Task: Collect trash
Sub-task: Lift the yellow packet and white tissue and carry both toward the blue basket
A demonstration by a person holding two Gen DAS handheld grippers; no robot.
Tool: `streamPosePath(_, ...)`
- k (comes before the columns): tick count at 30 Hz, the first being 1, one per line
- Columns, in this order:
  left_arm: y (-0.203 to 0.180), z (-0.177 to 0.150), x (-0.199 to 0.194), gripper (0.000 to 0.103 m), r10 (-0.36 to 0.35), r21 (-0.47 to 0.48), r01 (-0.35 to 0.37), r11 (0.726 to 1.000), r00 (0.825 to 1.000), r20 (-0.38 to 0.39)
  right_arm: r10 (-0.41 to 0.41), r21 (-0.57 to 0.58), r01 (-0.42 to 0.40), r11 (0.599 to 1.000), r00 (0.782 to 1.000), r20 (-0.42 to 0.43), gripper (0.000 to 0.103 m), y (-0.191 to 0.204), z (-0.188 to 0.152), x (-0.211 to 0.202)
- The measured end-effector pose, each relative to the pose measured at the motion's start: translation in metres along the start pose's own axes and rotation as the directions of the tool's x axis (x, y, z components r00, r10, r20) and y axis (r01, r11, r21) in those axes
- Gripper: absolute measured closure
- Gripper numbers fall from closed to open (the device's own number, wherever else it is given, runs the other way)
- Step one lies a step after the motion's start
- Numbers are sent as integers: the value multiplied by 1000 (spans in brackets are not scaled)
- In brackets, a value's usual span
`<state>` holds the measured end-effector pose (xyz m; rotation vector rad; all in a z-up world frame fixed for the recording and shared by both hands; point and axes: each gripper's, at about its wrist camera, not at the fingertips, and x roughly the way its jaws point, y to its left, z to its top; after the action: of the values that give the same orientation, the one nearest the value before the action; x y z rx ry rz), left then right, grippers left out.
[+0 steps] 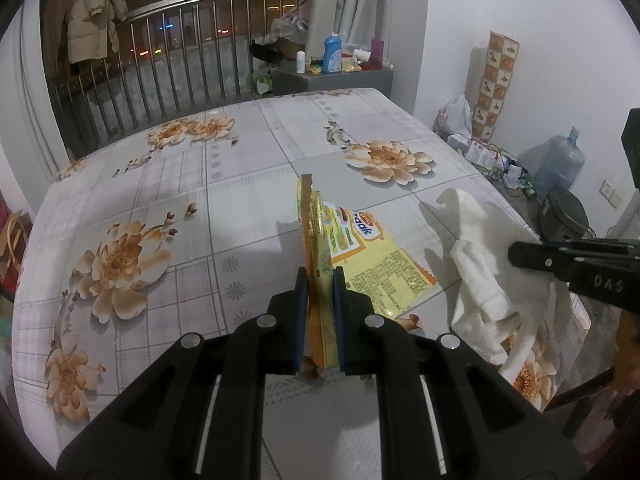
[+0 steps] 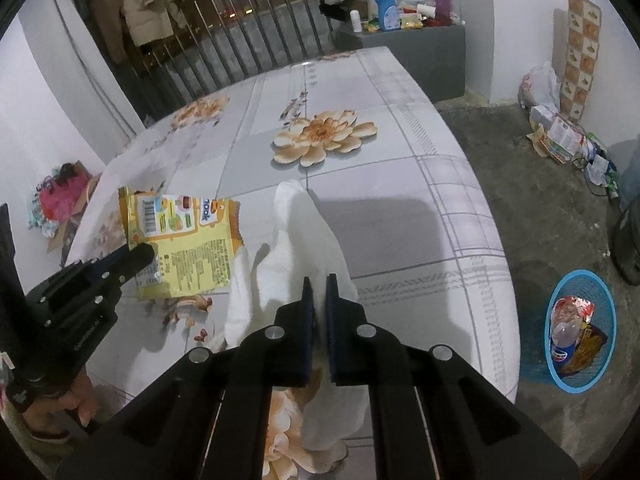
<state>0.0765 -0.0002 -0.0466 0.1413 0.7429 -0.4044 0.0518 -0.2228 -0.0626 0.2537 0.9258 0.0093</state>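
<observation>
My left gripper (image 1: 320, 276) is shut on a yellow snack wrapper (image 1: 360, 252), held by its edge just above the table; it also shows in the right wrist view (image 2: 188, 240), with the left gripper (image 2: 140, 254) clamped on its left side. My right gripper (image 2: 319, 282) is shut on a crumpled white paper towel (image 2: 296, 240), which hangs from the jaws over the table's near edge. In the left wrist view the towel (image 1: 476, 264) hangs from the right gripper (image 1: 516, 256) at the right.
The table (image 2: 400, 168) has a flowered cloth. A blue mesh trash basket (image 2: 580, 328) with bottles and wrappers stands on the floor to the right. A water jug (image 1: 560, 160), bags and boxes lie by the far wall. A railing and a grey cabinet (image 2: 420, 52) stand behind.
</observation>
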Motion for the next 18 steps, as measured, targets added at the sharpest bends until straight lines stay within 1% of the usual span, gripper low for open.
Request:
streamPosePath(8,-2,1,-2,93,8,13,-8,1000,1000,12,-1,18,1,1000,1000,31,97,-6,4,-11)
streamPosePath(18,-4,1,-3,93,9,18,-9,1000,1000,15,6,27,-7,1000,999,35,97,-9,4,-14)
